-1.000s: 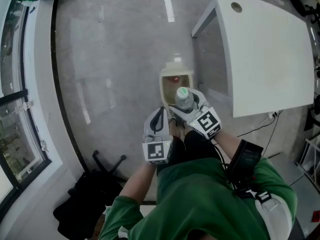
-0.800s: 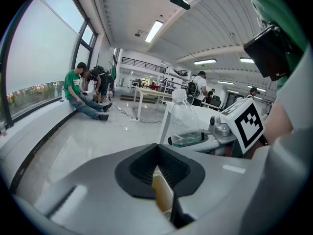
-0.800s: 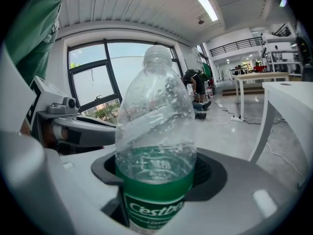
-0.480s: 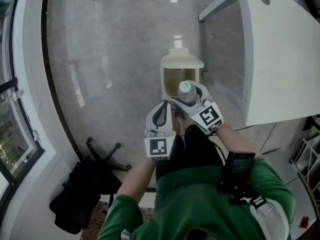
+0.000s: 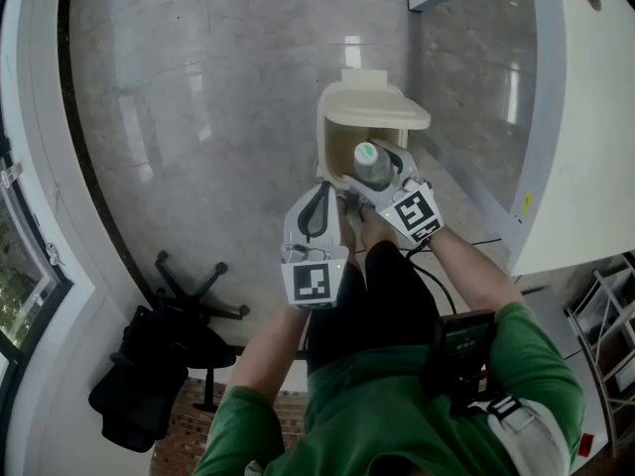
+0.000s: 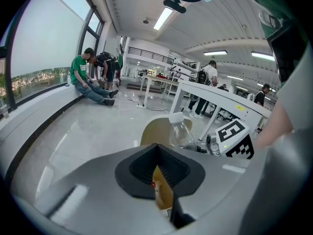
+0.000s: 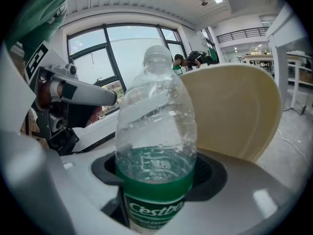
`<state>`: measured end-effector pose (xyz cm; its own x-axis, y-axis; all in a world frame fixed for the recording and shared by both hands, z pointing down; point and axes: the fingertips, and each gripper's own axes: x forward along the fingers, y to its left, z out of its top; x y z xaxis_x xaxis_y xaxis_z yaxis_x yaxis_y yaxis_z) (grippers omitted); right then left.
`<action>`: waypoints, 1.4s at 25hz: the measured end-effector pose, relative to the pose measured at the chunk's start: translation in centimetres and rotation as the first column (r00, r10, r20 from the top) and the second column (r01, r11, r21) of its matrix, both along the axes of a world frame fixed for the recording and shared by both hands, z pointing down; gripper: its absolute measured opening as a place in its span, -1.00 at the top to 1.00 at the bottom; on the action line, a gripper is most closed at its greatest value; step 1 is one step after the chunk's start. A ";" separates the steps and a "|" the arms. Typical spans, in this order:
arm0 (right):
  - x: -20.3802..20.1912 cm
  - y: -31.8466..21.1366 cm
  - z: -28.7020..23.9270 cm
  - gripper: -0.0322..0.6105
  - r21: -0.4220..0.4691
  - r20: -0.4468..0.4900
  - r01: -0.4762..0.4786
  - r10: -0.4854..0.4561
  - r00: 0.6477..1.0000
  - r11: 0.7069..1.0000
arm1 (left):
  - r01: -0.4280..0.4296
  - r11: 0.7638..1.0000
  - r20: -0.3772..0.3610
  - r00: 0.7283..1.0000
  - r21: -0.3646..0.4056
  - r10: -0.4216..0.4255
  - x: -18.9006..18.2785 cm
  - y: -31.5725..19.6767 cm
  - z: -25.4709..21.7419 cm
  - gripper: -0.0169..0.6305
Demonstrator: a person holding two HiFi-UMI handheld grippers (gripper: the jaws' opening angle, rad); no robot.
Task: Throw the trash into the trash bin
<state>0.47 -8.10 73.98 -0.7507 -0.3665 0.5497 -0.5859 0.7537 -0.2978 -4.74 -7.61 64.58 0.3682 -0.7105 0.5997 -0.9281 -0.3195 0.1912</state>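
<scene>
The right gripper [image 5: 377,175] is closed around the lower, green-labelled band of a clear plastic bottle [image 5: 369,162]. It holds the bottle upright with its cap on, over the open mouth of the trash bin [image 5: 323,147] at the person's 12 o'clock. The bin's lid is tipped up at the far side.

The bottle looks mostly empty, with droplets on the inside and perhaps a little water low down, so it should be light. Its thin wall will likely dent under a hard squeeze, and the round, smooth body could twist or slip. The labelled band, where the jaws sit now, seems the firmest place to hold it. With the cap on, it should not spill when let go.

The left gripper [image 5: 319,201], at about 7 o'clock from the bin, has its jaws drawn nearly together on what looks like a thin yellowish scrap [image 6: 162,192] with a red mark, flimsy and easily dropped. A white worktop [image 5: 585,117] stands at 2 o'clock.
</scene>
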 end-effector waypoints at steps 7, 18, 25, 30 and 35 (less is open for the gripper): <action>-0.2 0.2 6.2 -0.11 -0.079 -0.066 -0.023 0.018 0.998 0.997 | 0.053 0.998 -0.006 0.999 -0.031 -0.054 -0.9 0.8 4.7 0.93; -0.1 -0.1 12.9 -0.11 -0.168 -0.136 -0.102 0.080 0.987 0.980 | 0.084 0.994 -0.008 0.996 -0.069 -0.085 -1.9 1.9 7.2 0.93; 0.5 0.3 17.1 -0.11 -0.259 -0.215 -0.152 0.096 0.972 0.954 | 0.094 0.992 -0.012 0.995 -0.084 -0.095 -2.6 2.8 8.4 0.93; 0.9 0.8 18.5 -0.11 -0.280 -0.309 -0.170 0.079 0.948 0.945 | 0.101 0.991 -0.016 0.995 -0.084 -0.102 -2.9 3.1 8.5 0.93; 0.8 1.1 19.6 -0.11 -0.291 -0.382 -0.162 0.040 0.923 0.943 | 0.095 0.992 -0.014 0.995 -0.081 -0.097 -3.0 3.0 9.2 0.93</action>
<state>1.26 -7.03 93.61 -0.4420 -0.1937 0.8759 -0.7665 0.5887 -0.2567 -7.76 -4.64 73.78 0.3116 -0.6928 0.6503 -0.9500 -0.2122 0.2292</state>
